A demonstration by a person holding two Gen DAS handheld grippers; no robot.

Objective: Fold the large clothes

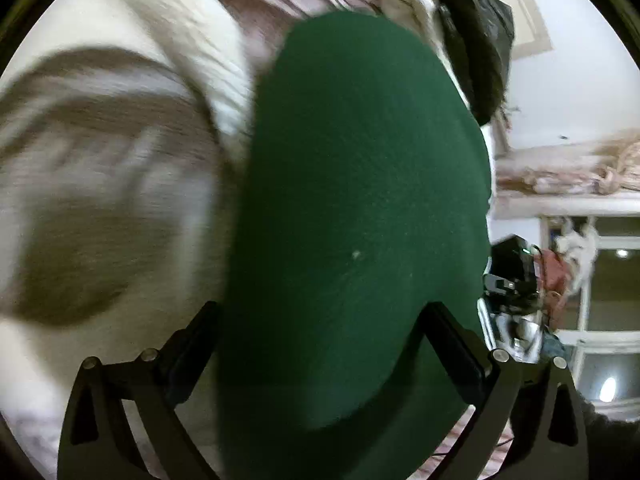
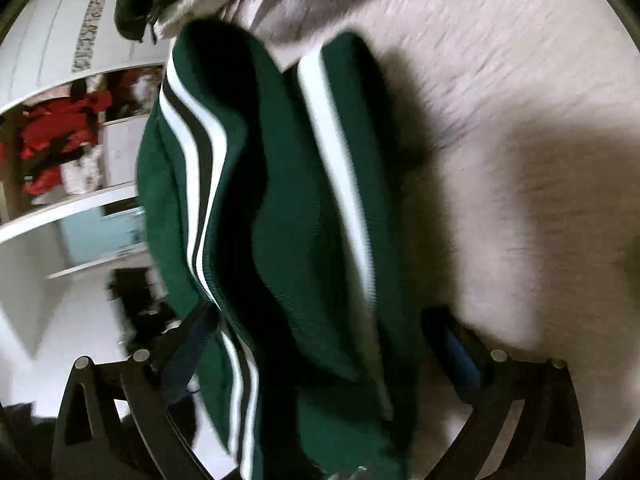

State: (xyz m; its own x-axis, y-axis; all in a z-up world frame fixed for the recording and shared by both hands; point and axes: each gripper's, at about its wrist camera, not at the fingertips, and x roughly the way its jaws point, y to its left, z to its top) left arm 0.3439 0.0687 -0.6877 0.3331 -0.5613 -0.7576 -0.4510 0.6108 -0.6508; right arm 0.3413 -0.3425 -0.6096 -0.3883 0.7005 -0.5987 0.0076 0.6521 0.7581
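Green garment (image 2: pixel 288 208) hangs over a pale textured bedcover (image 2: pixel 520 160).

Left black two-finger gripper (image 1: pixel 320 316): both dark fingers spread wide at the bottom of the left wrist view, angled downward. The dark green knit garment (image 1: pixel 360 184) fills the gap between them; whether the pads (image 1: pixel 456 344) press it cannot be told.

Right black two-finger gripper (image 2: pixel 320 328): fingers stand at full spread, also tilted down. The garment's striped cloth hangs through the gap, brushing the left finger (image 2: pixel 192 344); the blue-padded right finger (image 2: pixel 460 356) stands clear of it.
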